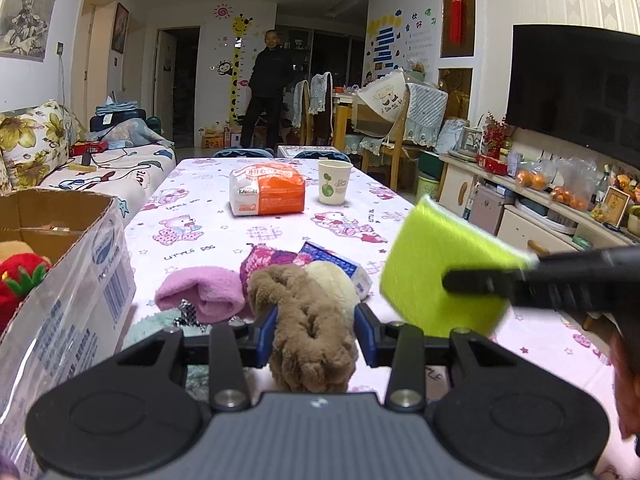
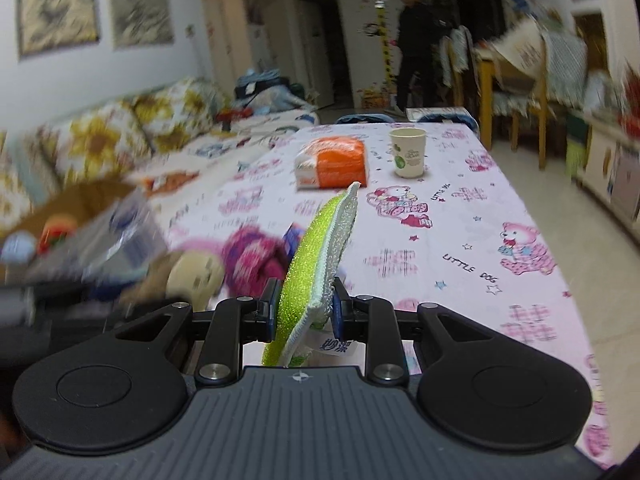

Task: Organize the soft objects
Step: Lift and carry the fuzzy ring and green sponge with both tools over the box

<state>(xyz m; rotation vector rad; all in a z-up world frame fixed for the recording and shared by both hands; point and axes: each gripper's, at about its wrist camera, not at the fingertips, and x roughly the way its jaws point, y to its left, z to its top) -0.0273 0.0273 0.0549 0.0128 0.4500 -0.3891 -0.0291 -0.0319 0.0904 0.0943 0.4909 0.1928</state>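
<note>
My left gripper (image 1: 316, 334) is pinching its blue fingers (image 1: 267, 336) narrowly around a brown plush toy (image 1: 310, 320), which is standing up between them at the near edge of the table (image 1: 536, 340). My right gripper (image 2: 305, 307) is clamping a lime-green sponge cloth (image 2: 316, 256) on edge, its white backing facing right; in the left wrist view that same cloth (image 1: 440, 268) is hanging in the air to the right of the plush, above the tablecloth.

Just behind the brown plush I am seeing a cream plush (image 1: 334, 280), a magenta patterned cloth (image 1: 266, 260) and a blue-and-white packet (image 1: 340, 262) crowding together. A pink rolled sock (image 1: 204, 292) is lying just to their left, with a pale mint fuzzy piece (image 1: 156, 324) nearer to me.

At the near left a cardboard box (image 1: 68, 280) is sitting open, holding a red strawberry plush (image 1: 18, 276).

Far along the table an orange-and-white tissue pack (image 1: 267, 192) and a paper cup (image 1: 334, 182) are standing side by side, apart. A sofa (image 1: 100, 172) is running along the left, and a person in dark clothes (image 1: 268, 84) is standing at the far end of the room.
</note>
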